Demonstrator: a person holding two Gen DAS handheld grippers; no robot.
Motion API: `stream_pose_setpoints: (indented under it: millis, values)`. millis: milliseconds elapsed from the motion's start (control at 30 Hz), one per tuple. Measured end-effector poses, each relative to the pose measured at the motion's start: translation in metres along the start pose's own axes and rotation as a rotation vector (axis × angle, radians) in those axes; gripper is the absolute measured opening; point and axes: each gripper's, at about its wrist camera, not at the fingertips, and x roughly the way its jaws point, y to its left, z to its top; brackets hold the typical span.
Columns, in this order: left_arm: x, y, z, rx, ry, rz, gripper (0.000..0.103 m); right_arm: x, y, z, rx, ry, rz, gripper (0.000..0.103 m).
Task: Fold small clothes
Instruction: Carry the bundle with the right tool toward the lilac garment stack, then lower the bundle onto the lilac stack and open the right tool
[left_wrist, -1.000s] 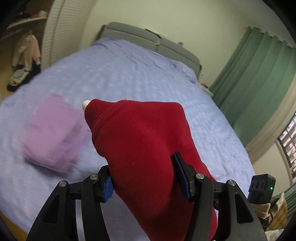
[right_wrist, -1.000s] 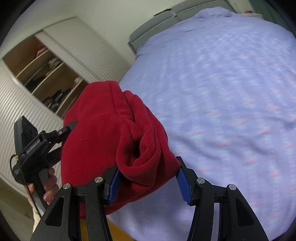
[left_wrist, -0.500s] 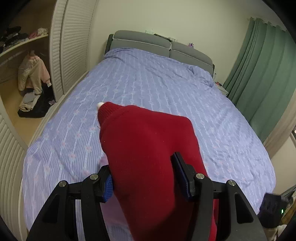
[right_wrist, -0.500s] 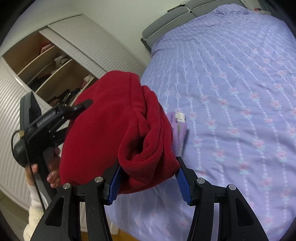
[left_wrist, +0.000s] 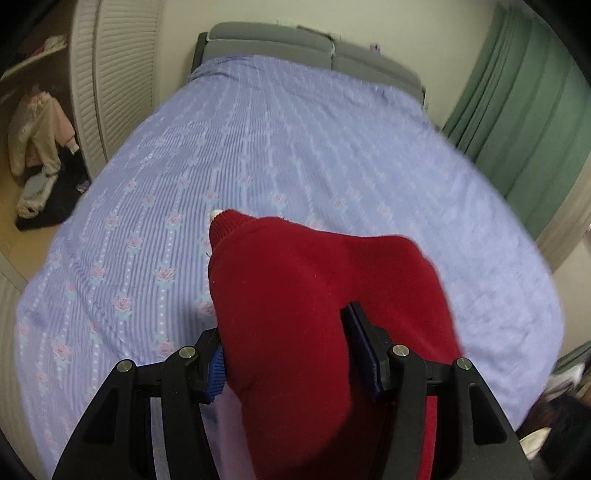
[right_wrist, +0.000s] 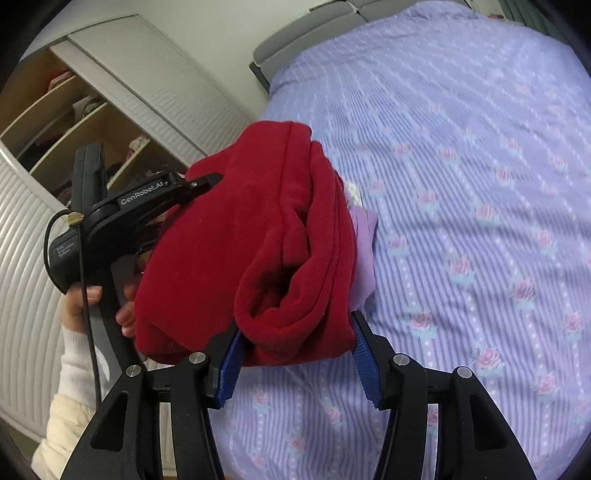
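A folded red fleece garment (left_wrist: 314, 288) is held from both sides. My left gripper (left_wrist: 291, 354) is shut on one side of it, the blue pads pressing into the thick bundle. My right gripper (right_wrist: 295, 354) is shut on the other side, where the rolled edges of the red garment (right_wrist: 258, 240) show. Just beneath the red one lies a folded lilac garment (right_wrist: 364, 251) on the bed, mostly hidden; whether they touch I cannot tell. A pale lilac patch (left_wrist: 229, 424) shows below my left pad. A hand (right_wrist: 85, 299) grips the left tool's black handle.
The bed (left_wrist: 295, 147) has a lilac rose-print cover and a grey headboard (left_wrist: 295, 40). A slatted wardrobe with open shelves (right_wrist: 74, 122) stands on the left, with a clothes pile (left_wrist: 40, 166) on the floor. Green curtains (left_wrist: 524, 110) hang on the right.
Both grippers have carried the red garment sideways and slightly down over the bed. The lilac garment, first off to the left, now lies under the red one.
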Motion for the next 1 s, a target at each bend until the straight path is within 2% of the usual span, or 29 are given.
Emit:
stream_pose_setpoints:
  millis: [167,267,300,400,567,700,800,833,900,967,1000]
  values:
    - [0.012,-0.003,-0.002,0.029,0.012,0.057,0.064,0.014,-0.010,-0.002,0.055,0.034,0.028,0.056]
    - [0.014,-0.007,-0.001,0.086,0.008,0.226,0.078,0.016,-0.004,-0.003,0.062,0.039,0.031,0.058]
    - [0.009,-0.010,-0.001,0.101,-0.004,0.265,0.078,0.018,-0.003,-0.002,0.067,0.048,0.034,0.058]
    - [-0.012,-0.014,0.006,0.051,-0.033,0.277,0.077,0.018,0.000,0.000,0.095,0.063,0.041,0.060]
    - [-0.076,-0.033,0.013,-0.006,-0.155,0.258,0.077,0.017,-0.004,-0.004,0.146,0.079,0.050,0.063]
    - [-0.107,-0.067,-0.019,0.095,-0.205,0.335,0.077,0.014,-0.012,-0.001,0.193,0.101,0.105,0.067]
    - [-0.116,-0.086,-0.052,0.159,-0.215,0.380,0.077,0.003,-0.017,0.004,0.190,0.073,0.135,0.076]
    - [-0.117,-0.093,-0.064,0.182,-0.218,0.422,0.077,-0.001,-0.017,0.005,0.186,0.057,0.135,0.079]
    - [-0.118,-0.098,-0.080,0.198,-0.229,0.467,0.077,-0.009,-0.021,0.008,0.185,0.032,0.146,0.080]
    - [-0.120,-0.098,-0.095,0.188,-0.236,0.476,0.077,-0.013,-0.024,0.009,0.186,0.027,0.146,0.080]
    - [-0.122,-0.099,-0.103,0.173,-0.233,0.450,0.077,-0.015,-0.027,0.010,0.188,0.028,0.156,0.080]
